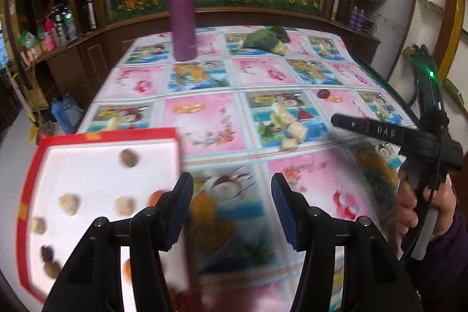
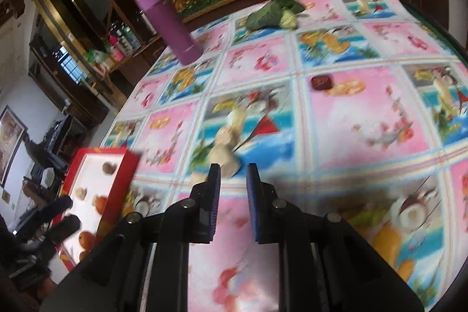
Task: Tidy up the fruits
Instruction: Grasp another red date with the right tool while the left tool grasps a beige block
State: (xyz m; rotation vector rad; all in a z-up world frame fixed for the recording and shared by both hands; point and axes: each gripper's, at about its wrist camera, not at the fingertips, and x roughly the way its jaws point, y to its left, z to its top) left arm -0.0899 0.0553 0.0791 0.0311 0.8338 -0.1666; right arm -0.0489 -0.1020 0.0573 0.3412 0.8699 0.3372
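Progress looked partial when I checked: the red box (image 1: 29, 189) at the table's near-left corner already held several pieces, namely pale lumps (image 1: 68, 203), a brownish round one (image 1: 129, 157), a dark piece (image 1: 46, 252) and at least one orange fruit (image 2: 87, 240). Blur was too heavy to name them more precisely.

Left out on the tablecloth (image 1: 216, 133) were a cluster of pale chunks (image 1: 292, 130) mid-table and a dark red piece (image 2: 321, 82) further back, well apart from the box. I judged those as the remaining work.

Left gripper (image 1: 232, 203) hovered just right of the box with its fingers spread wide and nothing between them. Right gripper (image 2: 233, 186) pointed at the pale chunks, fingers parted to a medium gap, empty, with its tips just short of the nearest chunk (image 2: 226, 160). My guess was that chunk was the next pick.

Other items: a purple flask (image 1: 182, 19) standing at the far side and a green leafy vegetable (image 1: 267, 40) lying near the far edge. Neither sat between the chunks and the box, so I saw no real obstruction. Printed fruit on the cloth made real pieces harder to tell apart.
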